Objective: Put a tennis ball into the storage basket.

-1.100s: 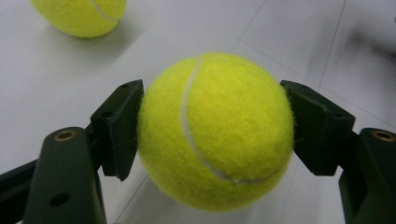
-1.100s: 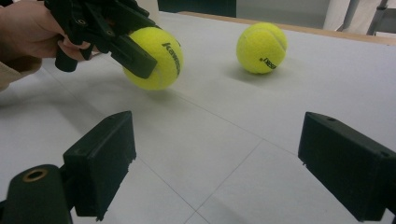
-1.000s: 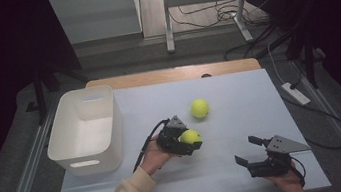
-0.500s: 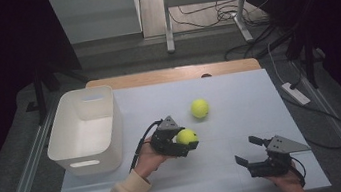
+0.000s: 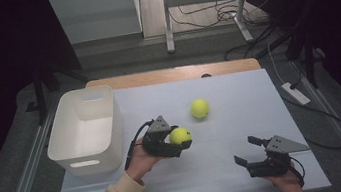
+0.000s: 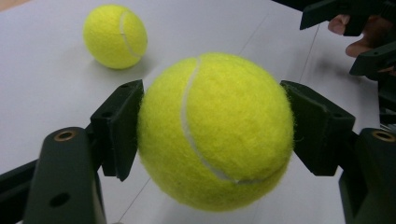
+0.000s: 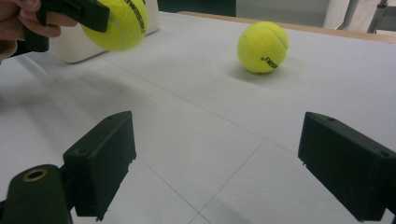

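The right tongs (image 5: 251,152) rest wide open and empty at the near edge of the surface (image 5: 240,101), while the left tongs (image 5: 177,143) grip a tennis ball (image 5: 180,135) above it, with the white bin (image 5: 86,129) just to their left and nearer than the second ball (image 5: 199,108).

Yellow tennis ball (image 6: 215,128) clamped in left hand-held gripper (image 5: 177,143), lifted.

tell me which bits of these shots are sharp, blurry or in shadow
High view: the white table is evenly lit, the surroundings dark. Left gripper view: the held tennis ball shows sharp fuzz; the second ball behind is softer, with a faint shadow. Right gripper view: the open right claw is slightly soft up close, and the second ball casts a soft shadow.
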The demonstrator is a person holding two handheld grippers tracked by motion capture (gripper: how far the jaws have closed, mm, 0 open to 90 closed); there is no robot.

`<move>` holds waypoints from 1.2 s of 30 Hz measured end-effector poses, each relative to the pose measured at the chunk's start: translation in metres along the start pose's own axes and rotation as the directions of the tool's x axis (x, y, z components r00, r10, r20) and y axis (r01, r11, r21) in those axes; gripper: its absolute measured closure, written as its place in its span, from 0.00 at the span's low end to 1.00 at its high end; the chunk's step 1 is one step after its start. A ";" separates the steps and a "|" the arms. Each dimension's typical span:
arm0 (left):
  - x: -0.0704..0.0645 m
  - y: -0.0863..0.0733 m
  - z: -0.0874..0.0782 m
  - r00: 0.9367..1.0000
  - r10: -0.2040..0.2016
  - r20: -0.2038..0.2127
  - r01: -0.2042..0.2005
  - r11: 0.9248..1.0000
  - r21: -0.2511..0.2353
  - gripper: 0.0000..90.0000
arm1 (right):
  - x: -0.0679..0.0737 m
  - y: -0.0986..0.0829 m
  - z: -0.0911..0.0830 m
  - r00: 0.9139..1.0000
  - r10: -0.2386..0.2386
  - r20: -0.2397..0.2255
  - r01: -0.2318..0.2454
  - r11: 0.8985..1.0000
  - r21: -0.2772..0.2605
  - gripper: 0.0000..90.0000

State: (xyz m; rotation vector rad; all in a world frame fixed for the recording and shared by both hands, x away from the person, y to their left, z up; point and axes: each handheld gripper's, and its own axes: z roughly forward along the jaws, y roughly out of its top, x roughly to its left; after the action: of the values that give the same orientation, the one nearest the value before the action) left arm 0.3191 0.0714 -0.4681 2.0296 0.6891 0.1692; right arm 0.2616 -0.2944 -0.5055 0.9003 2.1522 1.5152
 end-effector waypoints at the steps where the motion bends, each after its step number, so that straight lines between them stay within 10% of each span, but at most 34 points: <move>1: 0.000 0.000 -0.002 1.000 0.000 -0.004 0.000 1.000 -0.005 0.30 | 0.000 0.000 0.000 1.000 -0.001 -0.002 0.001 1.000 0.003 0.12; 36: 0.001 0.006 -0.046 0.998 -0.005 -0.060 -0.002 0.993 -0.116 0.30 | 0.001 -0.002 0.002 1.000 -0.010 -0.003 0.010 1.000 0.014 0.12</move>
State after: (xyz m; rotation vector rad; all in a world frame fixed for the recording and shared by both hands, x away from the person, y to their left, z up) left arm 0.3045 0.1046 -0.4388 1.9189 0.7022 0.2647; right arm 0.2613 -0.2929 -0.5076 0.8911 2.1688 1.4986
